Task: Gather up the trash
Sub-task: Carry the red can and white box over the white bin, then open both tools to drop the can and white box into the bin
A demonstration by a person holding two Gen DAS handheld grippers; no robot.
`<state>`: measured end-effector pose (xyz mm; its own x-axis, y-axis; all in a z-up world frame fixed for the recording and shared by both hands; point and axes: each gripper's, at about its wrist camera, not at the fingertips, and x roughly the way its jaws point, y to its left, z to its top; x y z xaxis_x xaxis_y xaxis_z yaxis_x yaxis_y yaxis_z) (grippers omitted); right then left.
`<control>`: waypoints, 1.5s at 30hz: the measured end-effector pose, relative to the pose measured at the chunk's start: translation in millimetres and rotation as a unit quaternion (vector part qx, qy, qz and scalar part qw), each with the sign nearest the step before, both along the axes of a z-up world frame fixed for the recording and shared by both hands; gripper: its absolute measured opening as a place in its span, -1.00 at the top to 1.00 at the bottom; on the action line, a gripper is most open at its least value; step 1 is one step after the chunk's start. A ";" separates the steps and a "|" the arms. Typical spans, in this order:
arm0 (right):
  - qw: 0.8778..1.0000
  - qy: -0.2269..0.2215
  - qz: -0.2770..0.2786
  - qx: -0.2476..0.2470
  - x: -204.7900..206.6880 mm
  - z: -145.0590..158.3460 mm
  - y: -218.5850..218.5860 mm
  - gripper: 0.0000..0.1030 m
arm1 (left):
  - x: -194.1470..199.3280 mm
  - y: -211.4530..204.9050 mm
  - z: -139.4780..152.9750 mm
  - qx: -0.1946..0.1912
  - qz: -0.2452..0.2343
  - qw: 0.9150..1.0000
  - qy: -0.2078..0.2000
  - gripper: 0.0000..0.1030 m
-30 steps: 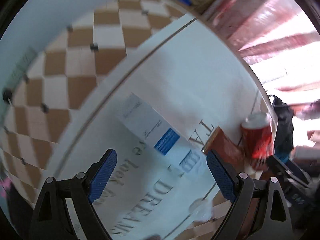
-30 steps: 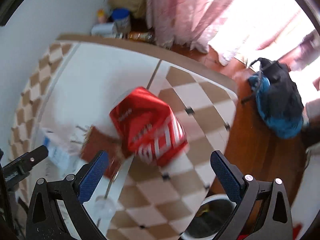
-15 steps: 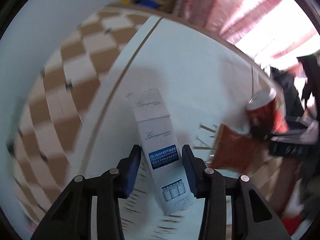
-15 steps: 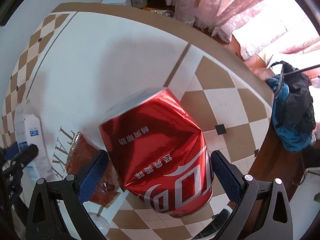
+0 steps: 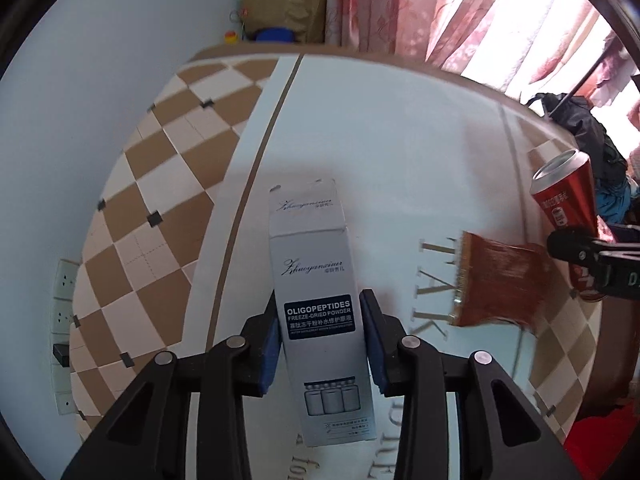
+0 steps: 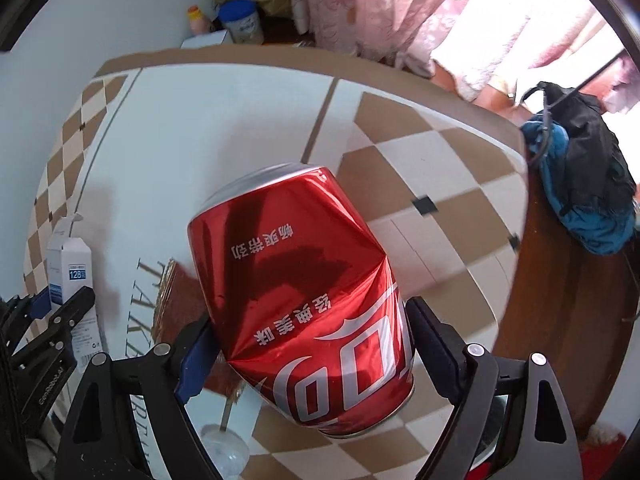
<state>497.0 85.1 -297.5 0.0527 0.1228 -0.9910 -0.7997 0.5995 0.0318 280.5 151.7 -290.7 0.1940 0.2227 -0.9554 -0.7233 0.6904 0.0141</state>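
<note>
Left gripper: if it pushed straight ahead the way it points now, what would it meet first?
The left gripper already clamps the white box, which fills its line. Beyond the box's far end lies only bare tabletop, then probably the brown bag past the table's far edge, though depth is unclear.

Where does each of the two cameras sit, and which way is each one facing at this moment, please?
Left wrist: sits on the left gripper, looking forward and down across the table; its fingers clamp a white box.
Right wrist: sits on the right gripper, looking down over the table's edge; its fingers clamp a dented red can.
Shared: both show the box, the can, a brown wrapper and the other gripper.
</note>
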 end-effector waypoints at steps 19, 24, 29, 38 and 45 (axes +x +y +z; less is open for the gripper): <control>0.955 -0.001 -0.183 0.234 -77.8 136.8 -228.6 -0.71 | -24.3 -146.3 153.8 0.081 -0.111 0.982 -0.128 0.36; 0.940 -0.022 -0.222 0.258 -87.2 171.9 -315.9 -0.71 | -3.7 -219.2 175.3 0.064 -0.174 0.969 -0.161 0.36; 0.927 -0.035 -0.276 0.251 -82.2 177.5 -413.6 -0.71 | 32.0 -285.7 169.1 0.033 -0.229 0.958 -0.168 0.36; 0.907 -0.003 -0.376 0.192 -40.2 90.7 -538.7 -0.70 | 131.4 -378.0 77.9 -0.087 -0.298 0.946 -0.095 0.36; 0.897 0.067 -0.408 0.159 -5.7 -9.1 -570.4 -0.68 | 192.0 -399.4 -9.0 -0.165 -0.305 0.938 -0.014 0.33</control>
